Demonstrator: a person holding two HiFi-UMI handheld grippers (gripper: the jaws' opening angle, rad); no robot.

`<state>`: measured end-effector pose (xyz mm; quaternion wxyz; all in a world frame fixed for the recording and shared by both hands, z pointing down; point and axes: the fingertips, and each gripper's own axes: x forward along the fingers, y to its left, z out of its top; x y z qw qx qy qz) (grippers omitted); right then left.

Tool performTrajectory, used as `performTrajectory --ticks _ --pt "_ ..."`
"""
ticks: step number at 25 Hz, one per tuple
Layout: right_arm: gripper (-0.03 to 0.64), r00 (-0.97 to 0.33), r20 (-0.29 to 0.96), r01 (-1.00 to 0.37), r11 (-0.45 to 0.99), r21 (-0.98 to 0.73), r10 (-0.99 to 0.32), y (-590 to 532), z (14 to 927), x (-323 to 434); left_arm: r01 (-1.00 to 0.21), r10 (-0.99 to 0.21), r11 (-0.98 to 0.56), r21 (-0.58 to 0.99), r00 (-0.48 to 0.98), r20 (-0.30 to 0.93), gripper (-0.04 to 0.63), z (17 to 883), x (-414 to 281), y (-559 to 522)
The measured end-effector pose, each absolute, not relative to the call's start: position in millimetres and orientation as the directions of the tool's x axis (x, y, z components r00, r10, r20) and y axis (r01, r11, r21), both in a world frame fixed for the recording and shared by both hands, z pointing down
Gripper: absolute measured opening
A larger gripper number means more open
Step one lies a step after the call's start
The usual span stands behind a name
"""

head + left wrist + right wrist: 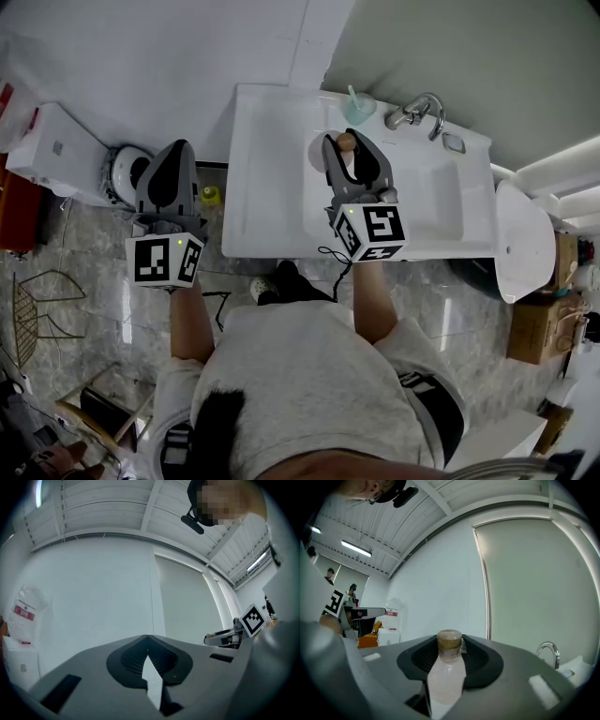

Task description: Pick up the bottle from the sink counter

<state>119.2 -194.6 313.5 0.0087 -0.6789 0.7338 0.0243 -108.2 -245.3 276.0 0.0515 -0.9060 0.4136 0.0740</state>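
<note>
A small pale translucent bottle (446,679) with a brown cap (449,640) stands upright between the jaws of my right gripper (450,654), which is shut on it. In the head view the right gripper (349,142) hangs over the white sink counter (267,187), and only the bottle's cap (346,142) shows at its tips. My left gripper (175,148) is left of the counter, over the floor. Its jaws meet at the tips with nothing between them, and the left gripper (147,638) faces a bare white wall.
A chrome faucet (417,112) and a green cup (358,108) stand at the counter's back edge, behind the basin (427,197). A toilet (520,239) is to the right. A round white appliance (122,173) and a small yellow object (210,195) sit on the floor to the left.
</note>
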Motion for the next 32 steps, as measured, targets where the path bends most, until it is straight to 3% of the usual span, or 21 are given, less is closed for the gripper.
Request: performTrajectory --ticks 32 --pt "0.155 -0.037 -0.113 -0.999 0.033 0.034 -0.993 -155 292 113 -0.752 -0.733 -0.658 -0.045 0.653 -0.193 0.008 270 -118 -221"
